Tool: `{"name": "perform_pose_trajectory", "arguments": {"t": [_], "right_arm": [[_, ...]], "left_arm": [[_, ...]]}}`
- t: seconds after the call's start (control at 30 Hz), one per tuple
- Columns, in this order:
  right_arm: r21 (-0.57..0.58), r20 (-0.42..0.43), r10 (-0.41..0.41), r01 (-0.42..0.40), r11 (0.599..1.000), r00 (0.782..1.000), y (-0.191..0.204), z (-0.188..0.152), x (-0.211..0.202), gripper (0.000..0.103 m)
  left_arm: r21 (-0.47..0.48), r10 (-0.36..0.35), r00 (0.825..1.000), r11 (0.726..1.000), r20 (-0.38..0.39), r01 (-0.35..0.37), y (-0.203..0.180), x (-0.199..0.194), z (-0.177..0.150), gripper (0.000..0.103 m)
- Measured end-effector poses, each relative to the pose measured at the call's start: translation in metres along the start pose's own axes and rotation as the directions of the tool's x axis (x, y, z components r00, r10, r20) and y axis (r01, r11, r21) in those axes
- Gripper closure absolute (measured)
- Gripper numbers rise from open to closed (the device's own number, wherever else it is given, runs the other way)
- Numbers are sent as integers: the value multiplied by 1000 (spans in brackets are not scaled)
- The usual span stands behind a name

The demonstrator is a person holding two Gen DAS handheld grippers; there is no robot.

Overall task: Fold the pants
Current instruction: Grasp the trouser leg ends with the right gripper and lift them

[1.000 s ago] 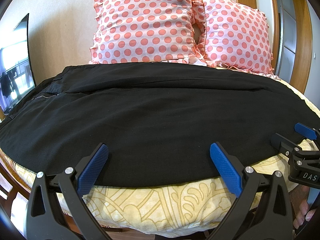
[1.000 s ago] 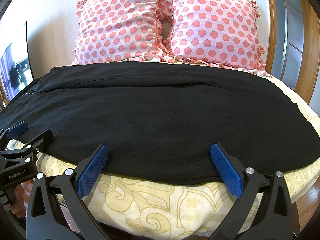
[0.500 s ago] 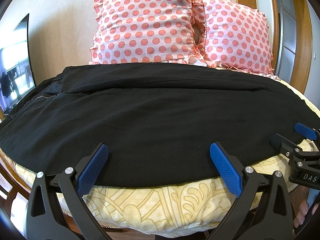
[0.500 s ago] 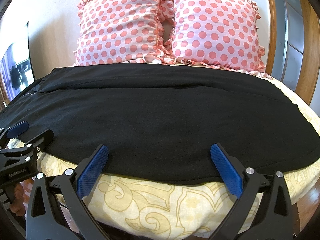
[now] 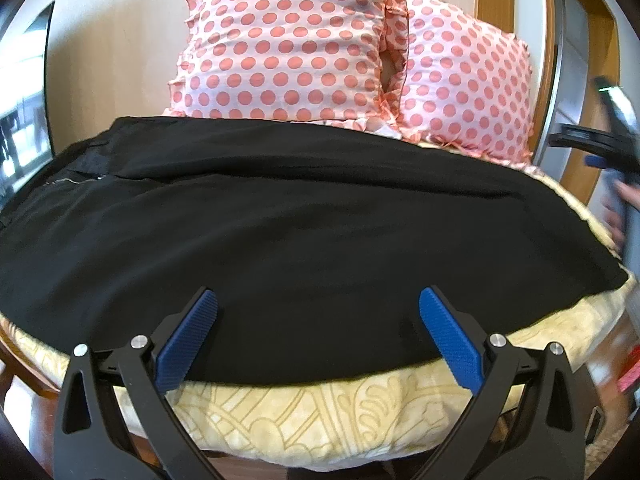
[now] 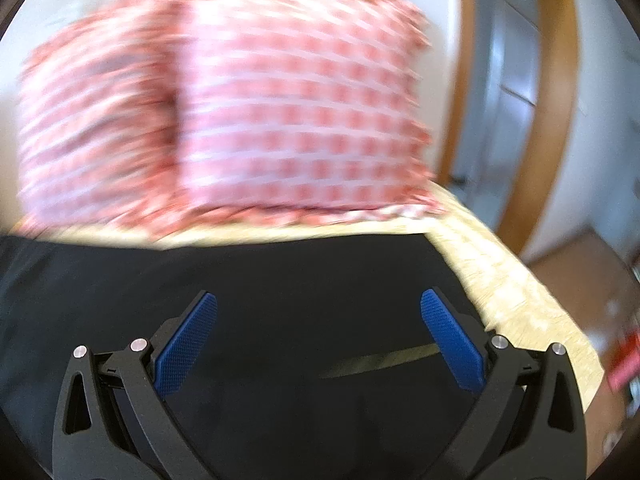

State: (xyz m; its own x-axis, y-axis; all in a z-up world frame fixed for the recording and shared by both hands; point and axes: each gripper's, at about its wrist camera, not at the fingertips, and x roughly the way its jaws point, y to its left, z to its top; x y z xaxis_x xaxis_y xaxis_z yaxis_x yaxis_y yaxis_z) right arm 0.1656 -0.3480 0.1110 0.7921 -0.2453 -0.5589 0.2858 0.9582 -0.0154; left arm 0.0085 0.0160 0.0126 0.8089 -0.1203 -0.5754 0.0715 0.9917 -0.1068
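Observation:
Black pants point(image 5: 304, 232) lie spread flat across the bed, waistband at the left, leg ends at the right. My left gripper point(image 5: 318, 336) is open and empty, its blue pads over the pants' near edge. My right gripper point(image 6: 319, 336) is open and empty, hovering over the right end of the pants point(image 6: 280, 300); this view is motion-blurred. In the left wrist view the right gripper point(image 5: 608, 148) shows raised at the far right, blurred.
Two pink polka-dot pillows point(image 5: 288, 48) stand against the wall behind the pants. The yellow patterned bedspread point(image 5: 340, 412) shows along the near edge and at the right point(image 6: 516, 280). A dark screen point(image 5: 24, 112) is at the left. A wooden door frame point(image 6: 556, 92) is at the right.
My right gripper has swung up and to the right, from beside the left gripper at the near edge to above the pants' right end. The left gripper has edged slightly forward.

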Motion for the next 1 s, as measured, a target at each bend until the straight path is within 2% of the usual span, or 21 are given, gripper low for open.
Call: {"name": "perform_pose_trajectory", "arguments": {"t": [0.03, 0.1, 0.13, 0.17, 0.2, 0.3, 0.5, 0.57, 0.6, 0.67, 0.73, 0.77, 0.87, 0.93, 1.0], "right_arm": [[39, -33, -21, 22, 999, 999, -9, 13, 22, 1], [160, -141, -52, 75, 984, 989, -34, 39, 76, 16], [202, -180, -50, 86, 976, 982, -43, 44, 93, 32], [259, -249, -46, 112, 959, 967, -54, 51, 121, 38], [302, -294, -40, 133, 944, 955, -61, 54, 141, 38], [370, -358, -68, 208, 906, 931, -73, 59, 182, 41], [381, -425, -143, 320, 867, 894, -82, 57, 227, 42], [312, -420, -216, 363, 878, 882, -81, 56, 231, 56], [306, -398, -227, 362, 881, 889, -82, 52, 230, 60], [327, -359, -233, 356, 875, 904, -89, 42, 223, 86], [355, -331, -210, 328, 876, 920, -98, 33, 215, 92], [378, -317, -179, 297, 877, 931, -105, 28, 209, 99], [479, -251, -61, 179, 859, 966, -124, 17, 187, 101], [517, -170, -18, 105, 850, 985, -125, 14, 158, 101], [542, -57, 45, -7, 840, 997, -128, 6, 114, 101]], "left_arm": [[-1, -8, 1000, 1000, 5, 8, 0, -1, 2, 2], [5, -11, 1000, 1000, 20, 11, 0, -3, 5, 2], [11, -11, 999, 1000, 31, 11, 1, -4, 7, 2], [16, -12, 999, 1000, 40, 12, 2, -5, 9, 2], [18, -14, 999, 1000, 46, 14, 2, -6, 10, 2], [19, -25, 999, 1000, 48, 24, 5, -2, 14, 2], [3, -26, 1000, 1000, -5, 26, 13, 13, 15, 2], [-13, -30, 999, 999, -16, 30, 18, 16, 15, 2], [-17, -32, 999, 999, -15, 32, 19, 16, 14, 2], [-20, -38, 999, 999, -13, 38, 21, 15, 14, 2], [-18, -40, 999, 999, -12, 40, 21, 16, 13, 2], [-18, -41, 999, 999, -11, 41, 20, 15, 12, 2], [-28, -49, 999, 998, -7, 49, 23, 12, 11, 2], [-44, -53, 999, 998, 0, 53, 25, 8, 10, 2], [-59, -53, 999, 997, 7, 53, 28, 4, 10, 2]]}}
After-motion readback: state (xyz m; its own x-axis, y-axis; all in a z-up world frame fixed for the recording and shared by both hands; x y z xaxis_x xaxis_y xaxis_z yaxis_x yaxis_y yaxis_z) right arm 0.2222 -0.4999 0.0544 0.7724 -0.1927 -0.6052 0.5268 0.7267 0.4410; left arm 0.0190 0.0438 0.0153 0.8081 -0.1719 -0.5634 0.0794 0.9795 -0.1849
